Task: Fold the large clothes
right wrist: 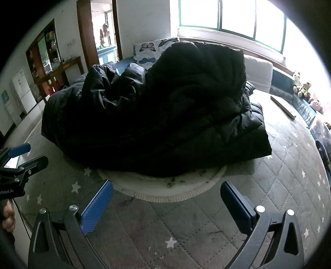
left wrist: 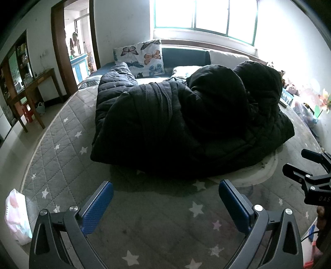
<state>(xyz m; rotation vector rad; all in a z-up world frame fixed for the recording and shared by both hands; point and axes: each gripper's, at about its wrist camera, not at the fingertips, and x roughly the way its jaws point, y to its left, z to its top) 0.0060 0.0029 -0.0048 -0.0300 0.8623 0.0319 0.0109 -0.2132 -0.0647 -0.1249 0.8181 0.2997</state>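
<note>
Closest thing in the left wrist view is the left gripper [left wrist: 165, 203] itself, blue pads spread wide with nothing between them, just hanging over bare grey star-print mattress [left wrist: 62, 144] in front of the black puffer coat [left wrist: 175, 124]. The coat sits in a lumpy heap in the middle of the bed, hood end bulging up on the side away from the gripper, near hem just beyond the fingertips. My guess at what goes wrong here: that quilted shell looks slick and stuffed, so a pinch on one layer could slide off, or grab two layers and drag the whole pile instead of opening it out. Behind the coat there's a butterfly pillow [left wrist: 140, 57] and a blown-out window [left wrist: 204, 16], so the coat is basically a black blob and seams are hard to pick out. Off to the coat's left, a wooden desk [left wrist: 35, 89] and a doorway; a pale plastic bag [left wrist: 16, 217] sits at the mattress edge near the gripper. The other tool pokes in on the coat's right. Right wrist view: right gripper [right wrist: 166, 204] also wide open and holding nothing, parked over the mattress in front of the same coat, which piles even taller from here. A round white mat [right wrist: 165, 190] peeks out under the coat's near edge with dark crumbs on it, and a low grab could snag that too. Stuffed toys [right wrist: 303, 89] line the ledge right of the coat.
</note>
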